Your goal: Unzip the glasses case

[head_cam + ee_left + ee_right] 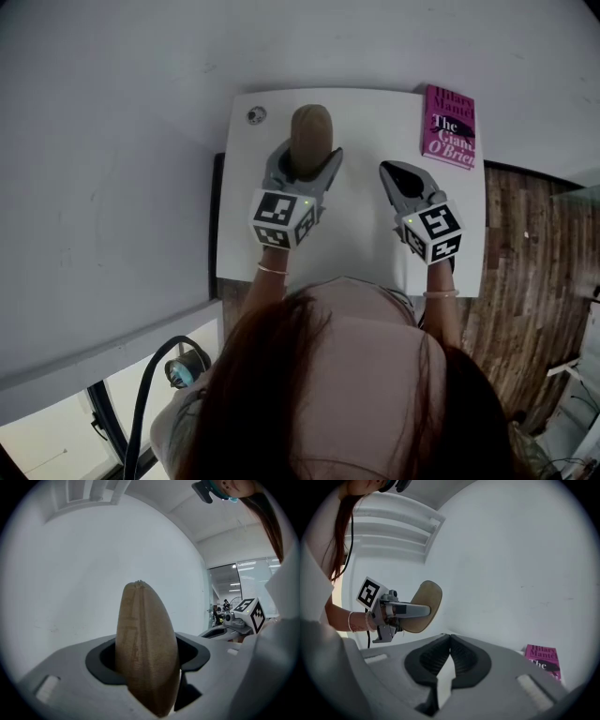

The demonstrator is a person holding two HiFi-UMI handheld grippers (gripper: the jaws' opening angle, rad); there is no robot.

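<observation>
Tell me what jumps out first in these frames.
The tan glasses case stands out first. It is clamped on edge in the left gripper, over the far side of the white table. Beside it the right gripper is shut with nothing between its jaws. A bright pink book lies at the table's far right corner.

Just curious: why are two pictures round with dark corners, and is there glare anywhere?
Both gripper views are wide-angle circles, black at the corners; left gripper view: the close case looms large; head view: even light, no glare on the table.
</observation>
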